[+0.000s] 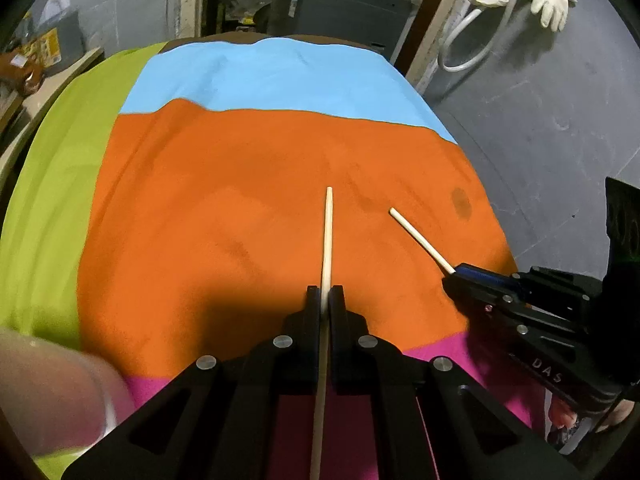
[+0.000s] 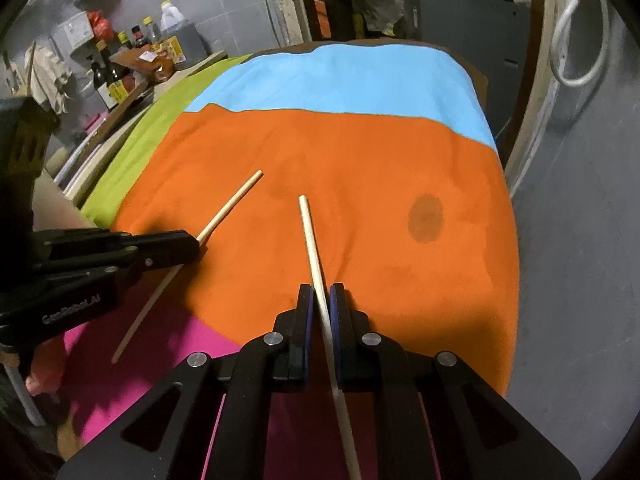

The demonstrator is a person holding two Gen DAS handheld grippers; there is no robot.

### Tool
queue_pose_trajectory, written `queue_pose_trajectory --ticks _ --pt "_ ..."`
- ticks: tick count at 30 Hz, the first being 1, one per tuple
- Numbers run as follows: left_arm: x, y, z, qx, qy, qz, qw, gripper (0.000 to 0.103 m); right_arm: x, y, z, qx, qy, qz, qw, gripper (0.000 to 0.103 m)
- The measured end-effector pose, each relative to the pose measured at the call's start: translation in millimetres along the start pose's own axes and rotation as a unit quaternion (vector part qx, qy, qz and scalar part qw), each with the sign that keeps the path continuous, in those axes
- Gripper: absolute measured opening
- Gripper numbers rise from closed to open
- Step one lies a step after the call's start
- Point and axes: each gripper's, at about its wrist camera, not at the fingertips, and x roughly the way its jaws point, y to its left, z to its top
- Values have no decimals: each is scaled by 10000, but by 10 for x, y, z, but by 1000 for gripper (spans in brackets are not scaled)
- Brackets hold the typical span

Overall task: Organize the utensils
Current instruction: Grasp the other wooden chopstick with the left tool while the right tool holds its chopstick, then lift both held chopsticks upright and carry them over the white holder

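Probably the biggest risk is slipping: each thin chopstick is pinched at only one place, so it can turn or fall onto the orange cloth [image 1: 240,200] of the worktop. Left tool [image 1: 325,292] is closed on one chopstick [image 1: 328,236] (pointing far); right tool [image 2: 320,290] grips the other chopstick [image 2: 310,236], both above the cloth.

Two pale wooden chopsticks [image 1: 327,236] [image 2: 311,236] held apart above the orange cloth, tips forward
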Motion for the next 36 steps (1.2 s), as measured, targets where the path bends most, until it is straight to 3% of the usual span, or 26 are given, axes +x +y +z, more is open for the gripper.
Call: queue_pose_trajectory --ticks 9,16,22,26,30,36 --pt "-58 46 -45 173 202 35 9996 3 108 176 108 -79 413 -4 9991 8" --pt "-86 45 -101 210 152 27 9997 3 87 51 96 488 201 356 9980 4" --pt "-319 49 -241 154 -379 -40 9992 2 -134 117 -29 663 -460 490 9955 3" --pt "-563 41 -357 103 -1062 -85 9943 2 -369 311 -122 453 -1159 327 9917 3" --pt "-779 53 -473 127 -1759 36 9843 2 -559 559 -203 91 -1906 30 9816 3" --pt "-1079 91 -558 60 -2632 -3 9647 2 -825 920 -282 -250 -2906 -323 9560 3"
